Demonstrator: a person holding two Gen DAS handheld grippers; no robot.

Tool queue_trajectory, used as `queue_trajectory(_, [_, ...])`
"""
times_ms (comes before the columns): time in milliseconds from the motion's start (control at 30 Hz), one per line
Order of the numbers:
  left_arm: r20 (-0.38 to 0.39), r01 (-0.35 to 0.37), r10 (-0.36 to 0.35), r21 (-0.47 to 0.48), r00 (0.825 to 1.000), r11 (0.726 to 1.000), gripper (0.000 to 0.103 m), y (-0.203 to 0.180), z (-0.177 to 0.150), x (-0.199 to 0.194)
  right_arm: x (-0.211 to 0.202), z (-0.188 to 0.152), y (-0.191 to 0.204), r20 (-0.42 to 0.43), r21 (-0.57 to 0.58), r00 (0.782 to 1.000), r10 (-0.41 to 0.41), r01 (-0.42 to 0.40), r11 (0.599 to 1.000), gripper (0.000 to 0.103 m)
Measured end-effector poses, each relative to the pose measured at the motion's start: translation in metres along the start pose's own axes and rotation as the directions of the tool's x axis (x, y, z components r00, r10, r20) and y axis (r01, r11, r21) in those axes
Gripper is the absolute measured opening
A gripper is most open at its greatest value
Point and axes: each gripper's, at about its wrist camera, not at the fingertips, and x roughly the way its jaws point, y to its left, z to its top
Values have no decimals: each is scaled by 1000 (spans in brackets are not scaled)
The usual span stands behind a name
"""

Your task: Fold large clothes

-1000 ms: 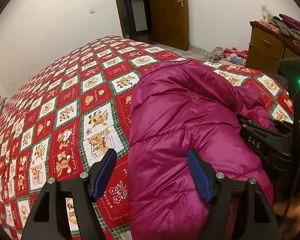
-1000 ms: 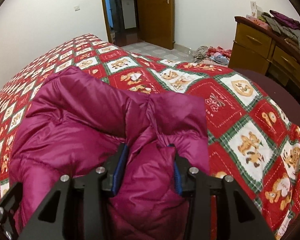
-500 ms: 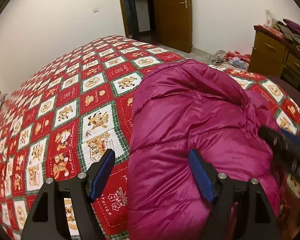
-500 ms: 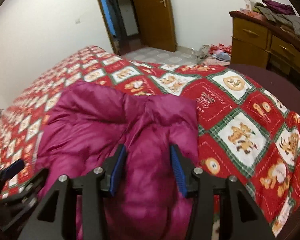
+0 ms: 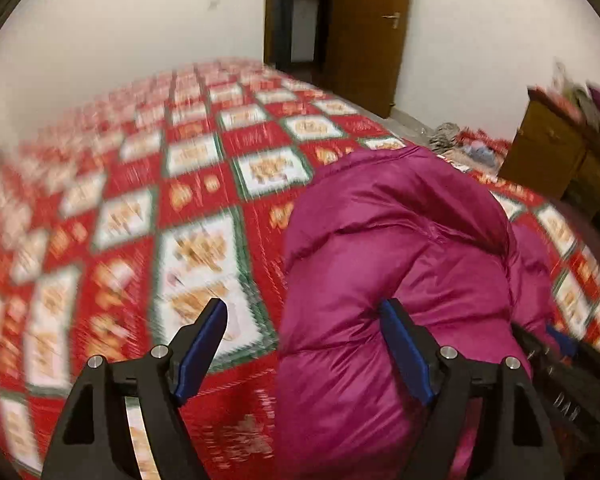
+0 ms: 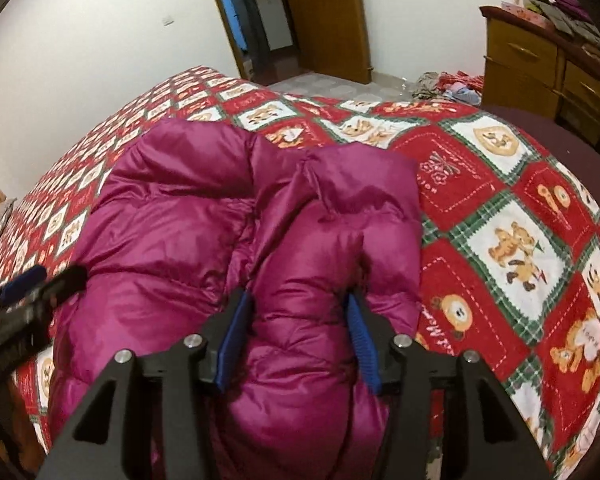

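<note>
Magenta down jacket (image 6: 228, 240), puffy and shiny, lies bunched on the red patchwork bedspread (image 6: 500, 200) near the bed's close edge, and both tools are letting it go! A second ago the right gripper (image 6: 298, 340) was clamped tighter on that folded sleeve bulge; now its jaws are opening, with the quilted fabric swelling up between the blue pads (image 6: 360, 336) and still brushing them. That reads to me as a fold just laid down and being released. Over in the left wrist view, the left gripper (image 5: 304, 348) is spreading wide, has slid sideways, blur everywhere, and pinches nothing, with the jacket's (image 5: 400, 260) left edge passing loosely between its fingers.
</note>
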Motion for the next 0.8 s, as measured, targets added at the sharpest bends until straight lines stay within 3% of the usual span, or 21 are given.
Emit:
queue_trajectory(67, [-33, 76, -78, -57, 996, 995, 80, 6, -3, 12, 4, 1, 3, -17, -14, 999, 26, -27, 1000, 55])
queue_trajectory(167, [-25, 117, -120, -93, 992, 989, 80, 11, -6, 14, 20, 7, -4, -52, 56, 989, 136, -133, 990, 55])
queue_trajectory(333, [9, 82, -81, -92, 997, 992, 80, 12, -7, 7, 34, 15, 9, -45, 73, 969, 242, -239, 968, 55])
queue_trajectory(433, [0, 51, -51, -70, 999, 996, 80, 7, -4, 11, 40, 16, 19, -28, 22, 970, 241, -241, 970, 55])
queue_trajectory(533, [-14, 35, -36, -45, 999, 998, 80, 1, -3, 19, 42, 16, 13, -23, 43, 966, 259, -258, 965, 53])
queue_trajectory(800, [31, -69, 66, 89, 997, 994, 80, -16, -11, -7, 21, 9, 16, -1, -13, 991, 137, -137, 990, 52])
